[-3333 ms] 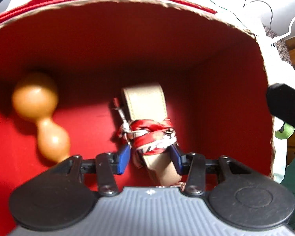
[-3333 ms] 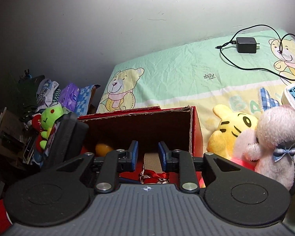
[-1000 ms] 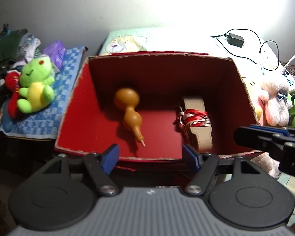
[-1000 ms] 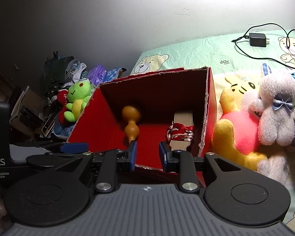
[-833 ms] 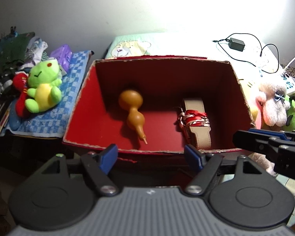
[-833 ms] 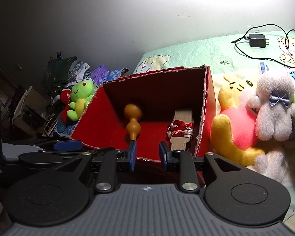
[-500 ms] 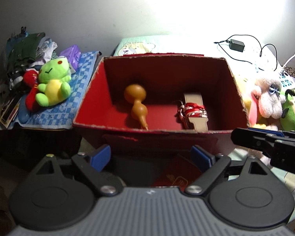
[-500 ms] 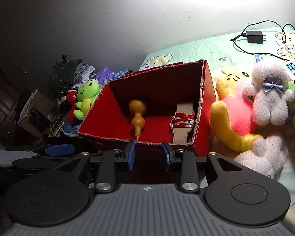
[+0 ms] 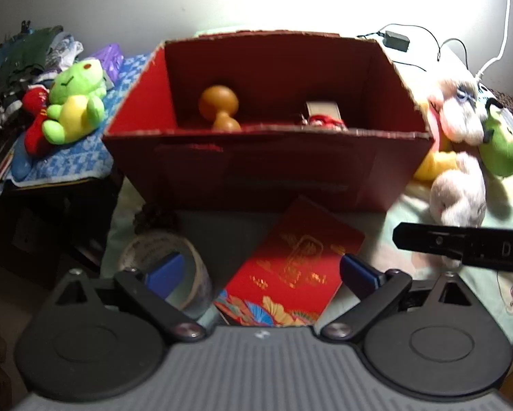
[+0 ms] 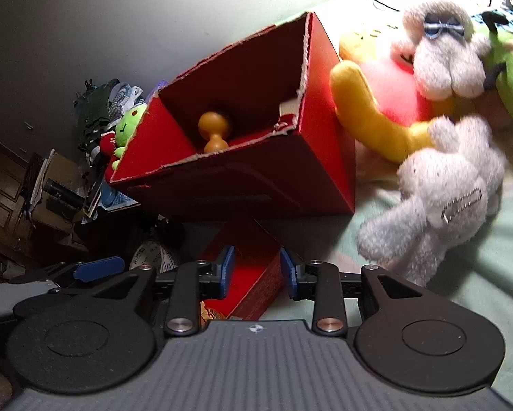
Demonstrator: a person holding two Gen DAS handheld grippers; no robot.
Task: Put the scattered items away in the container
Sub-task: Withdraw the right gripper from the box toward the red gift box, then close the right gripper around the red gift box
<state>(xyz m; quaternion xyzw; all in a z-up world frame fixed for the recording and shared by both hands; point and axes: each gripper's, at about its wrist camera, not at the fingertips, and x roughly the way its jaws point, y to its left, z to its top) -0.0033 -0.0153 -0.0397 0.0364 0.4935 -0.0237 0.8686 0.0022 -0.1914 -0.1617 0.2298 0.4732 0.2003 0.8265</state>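
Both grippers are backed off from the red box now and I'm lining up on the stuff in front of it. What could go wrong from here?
1. The red envelope lies flat on the bedding, so the open left gripper may slide over it or pinch fabric.
2. The tape roll sits at the left finger; closing on the envelope may knock it away.
3. The right gripper hovers over the same envelope, so the two may collide.
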